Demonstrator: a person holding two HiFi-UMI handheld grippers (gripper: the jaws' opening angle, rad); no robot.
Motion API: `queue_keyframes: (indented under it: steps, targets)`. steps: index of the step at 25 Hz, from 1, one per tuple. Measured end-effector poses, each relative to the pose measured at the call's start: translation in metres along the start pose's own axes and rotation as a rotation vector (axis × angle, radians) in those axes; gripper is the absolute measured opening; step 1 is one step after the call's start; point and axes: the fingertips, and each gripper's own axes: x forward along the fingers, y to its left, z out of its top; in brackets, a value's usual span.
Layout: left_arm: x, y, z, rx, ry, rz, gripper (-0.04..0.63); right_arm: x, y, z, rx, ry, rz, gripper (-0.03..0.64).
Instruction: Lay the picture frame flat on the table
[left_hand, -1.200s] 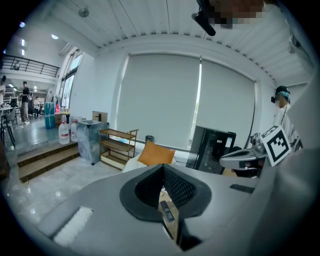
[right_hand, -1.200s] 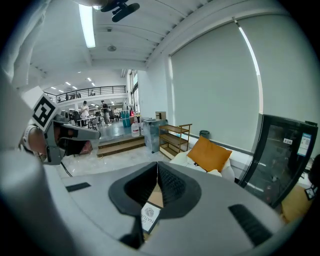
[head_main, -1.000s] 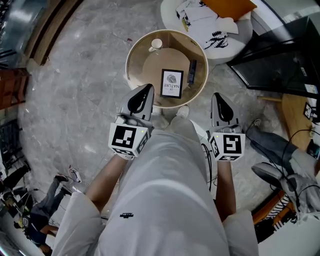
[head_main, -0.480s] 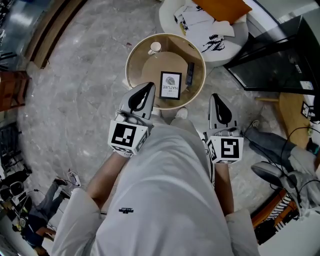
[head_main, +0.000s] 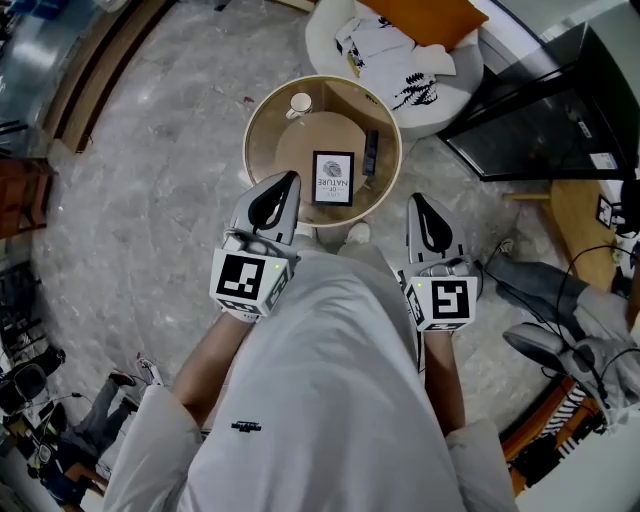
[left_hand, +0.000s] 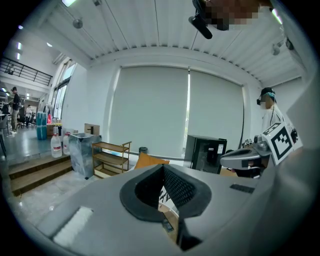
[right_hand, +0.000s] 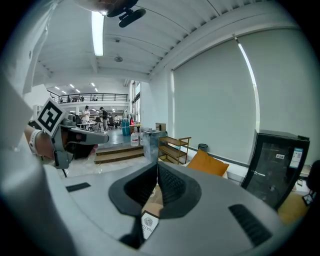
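Nearest the camera, the person's white top (head_main: 320, 400) fills the lower part of the head view, with a forearm reaching out on each side. The left gripper (head_main: 289, 178) has its jaws pressed together with nothing between them. The left gripper view shows the ribbed pads meeting and only a sliver of the scene beyond. The right gripper (head_main: 415, 199) is likewise closed and empty, its pads shut on themselves. Both point forward and slightly down, and both are held back on the near side of the round wooden table (head_main: 250, 152), touching nothing on it. The picture frame (head_main: 333, 178) sits on the near half of the tabletop, between the two gripper tips and just beyond them. Its white print is turned towards the person. A slim dark object (head_main: 370, 153) lies just to its right, and a white cup (head_main: 300, 103) stands at the far left edge. Farther off, beyond the table, are a white round seat (head_main: 455, 85) draped with printed cloth and a black cabinet (head_main: 540, 110) to the right. From this steep angle I cannot tell whether the frame leans on its stand or already lies flat. Since neither gripper touches it, my judgement is that either the tipping-down has not begun, or the frame is down and the hands are clear.
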Motion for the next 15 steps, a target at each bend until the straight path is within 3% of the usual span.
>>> queue_keyframes:
  steps: [15]
  targets:
    - [-0.005, -0.002, -0.006, -0.006, 0.029, -0.027, 0.004, -0.004, 0.011, -0.002, 0.006, 0.013, -0.013, 0.005]
